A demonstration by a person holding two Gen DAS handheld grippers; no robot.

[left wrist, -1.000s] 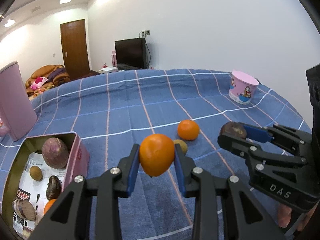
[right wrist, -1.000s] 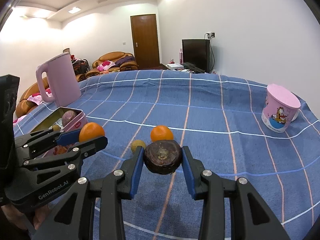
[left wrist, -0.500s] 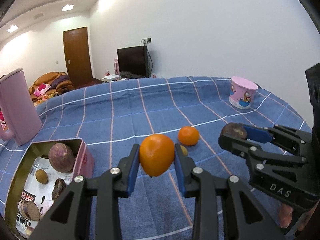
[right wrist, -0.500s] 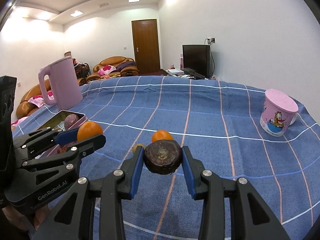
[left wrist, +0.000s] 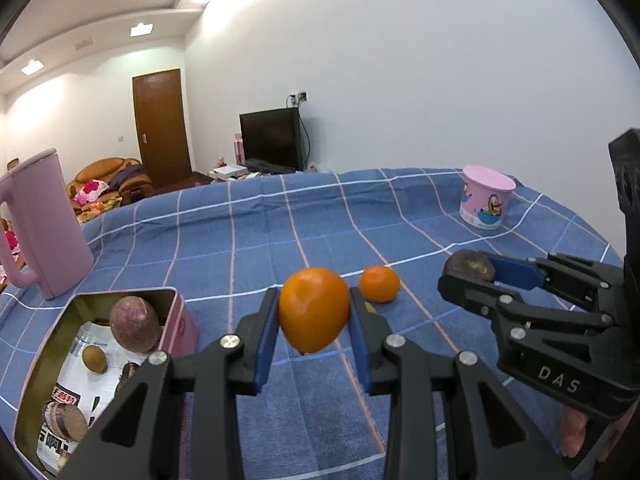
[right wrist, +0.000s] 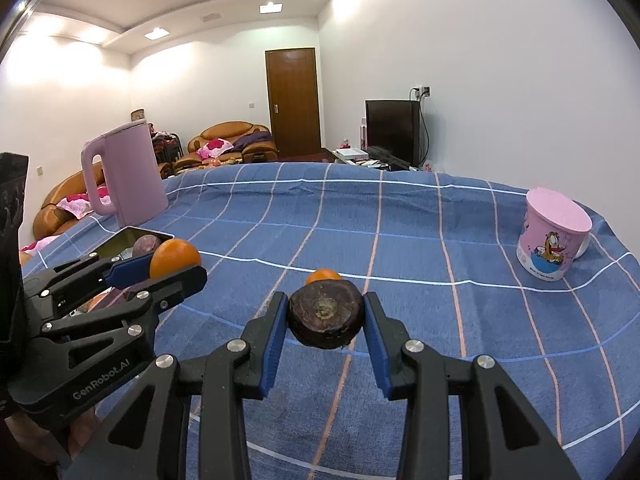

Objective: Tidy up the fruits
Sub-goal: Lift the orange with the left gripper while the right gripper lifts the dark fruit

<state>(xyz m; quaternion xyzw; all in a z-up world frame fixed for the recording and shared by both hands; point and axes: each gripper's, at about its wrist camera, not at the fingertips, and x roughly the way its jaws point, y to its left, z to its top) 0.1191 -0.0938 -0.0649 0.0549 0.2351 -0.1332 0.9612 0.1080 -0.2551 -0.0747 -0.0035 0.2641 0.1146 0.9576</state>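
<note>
Both fruits are lifted and the carry to the open pink metal tin (left wrist: 176,300) looks to be the step in hand: the left gripper (left wrist: 314,312) pinches a round orange citrus fruit (left wrist: 313,309) between its blue pads, and the right gripper (right wrist: 326,316) pinches a dark wrinkled purple fruit (right wrist: 326,315) the same way, both clear of the blue checked tablecloth (left wrist: 280,232). The tin sits at eight o'clock from the held orange, partly filled, so the next move probably calls for swinging left over its raised rim and lowering into a free gap. The cloth at twelve o'clock lies open, with a second small orange (left wrist: 379,283) at one o'clock.
</note>
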